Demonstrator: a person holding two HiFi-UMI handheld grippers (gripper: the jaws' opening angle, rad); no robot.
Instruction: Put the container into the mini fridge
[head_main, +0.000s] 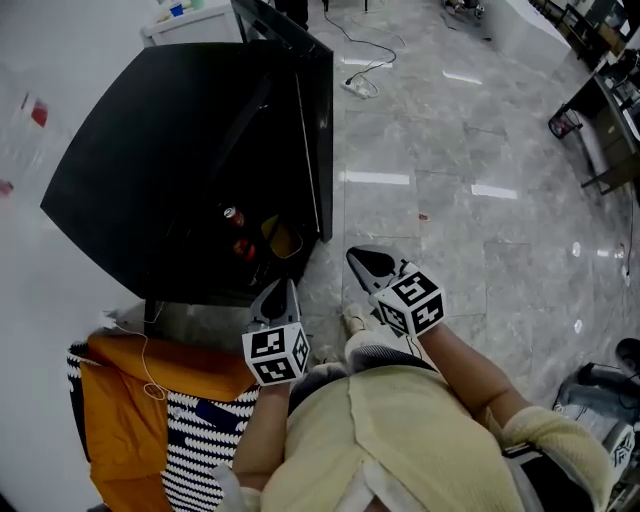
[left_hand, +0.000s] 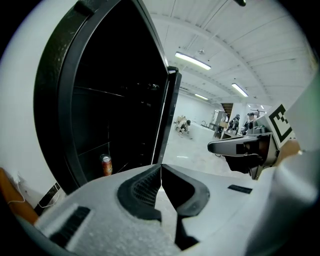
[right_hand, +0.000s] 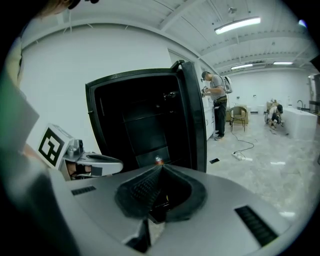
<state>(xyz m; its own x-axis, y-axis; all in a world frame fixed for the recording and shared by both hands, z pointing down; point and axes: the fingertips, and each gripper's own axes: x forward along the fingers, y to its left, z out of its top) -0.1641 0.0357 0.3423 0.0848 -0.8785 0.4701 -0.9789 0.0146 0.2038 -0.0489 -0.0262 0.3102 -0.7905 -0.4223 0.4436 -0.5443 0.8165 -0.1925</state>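
— Where do the two tools sit?

— In the head view both are low in the middle, in front of the open mini fridge (head_main: 180, 150). The left tool (head_main: 288, 288) points toward 12 o'clock at the fridge's opening. The right tool (head_main: 358, 256) is just beside it at 3 o'clock, over the grey floor (head_main: 450, 200), and aims toward 10 o'clock.

— Is either one holding something?

— No. In the left gripper view the left tool (left_hand: 161, 166) has its jaws pressed together with nothing between them. The right gripper view shows the same for the right tool (right_hand: 161, 168): jaws together, nothing in them.

— And the container?

— A yellow container (head_main: 283, 240) lies inside the fridge, low in the opening at about 12 o'clock from the left tool. It is dark in there, so I can't say whether it rests on the fridge bottom or against the door (head_main: 320, 130), which is swung wide open. Neither tool touches it.

— Anything else inside?

— A red can (head_main: 233, 215) stands at roughly 10 o'clock from the container. It also shows upright in the left gripper view (left_hand: 106, 165).

— And outside the fridge?

— An orange cloth (head_main: 130, 400) lies at 8 o'clock from the left tool.
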